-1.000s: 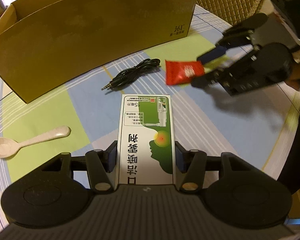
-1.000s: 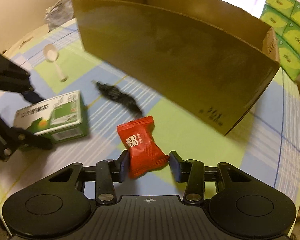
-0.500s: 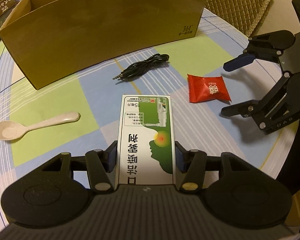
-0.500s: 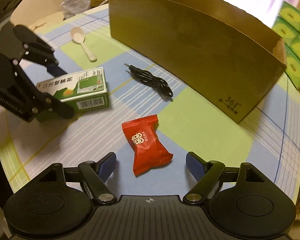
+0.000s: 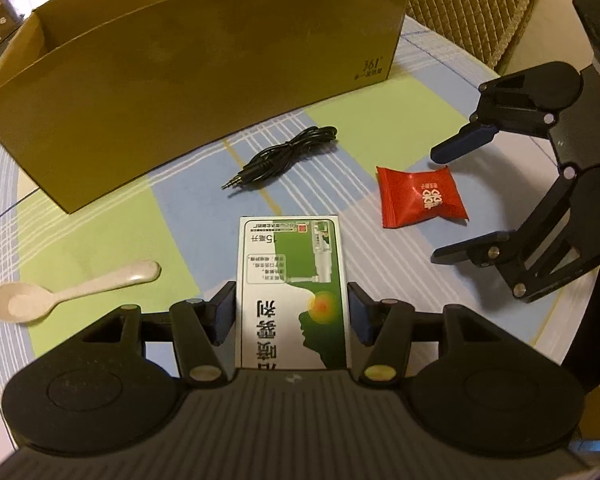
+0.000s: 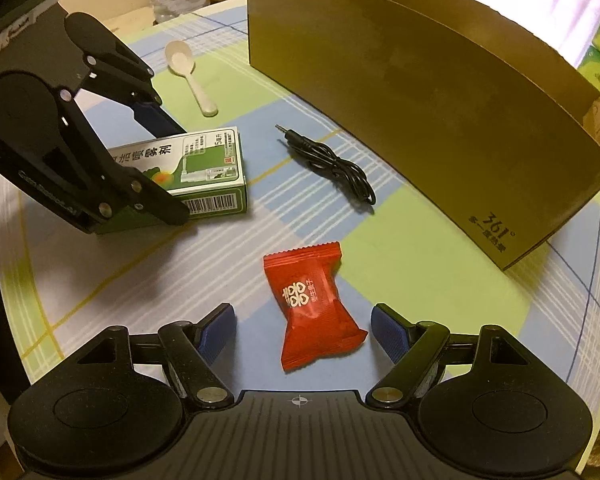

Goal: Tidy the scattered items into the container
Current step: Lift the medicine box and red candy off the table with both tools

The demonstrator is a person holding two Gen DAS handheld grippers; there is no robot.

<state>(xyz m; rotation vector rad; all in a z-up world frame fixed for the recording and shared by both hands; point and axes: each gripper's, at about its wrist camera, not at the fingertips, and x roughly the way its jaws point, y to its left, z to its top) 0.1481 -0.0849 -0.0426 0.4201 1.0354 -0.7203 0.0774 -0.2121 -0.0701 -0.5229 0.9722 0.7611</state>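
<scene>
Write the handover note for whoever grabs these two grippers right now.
Left gripper: shut on the green medicine box, which sits on the table.
Right gripper: open, fingers either side of the red candy packet, not touching it.
Also loose on the table: black audio cable, white spoon.
Cardboard box stands behind them; its inside is not visible, so I cannot tell what it holds.
Done: box gripped.
Left: move the medicine box, candy, cable and spoon into the cardboard box.
</scene>
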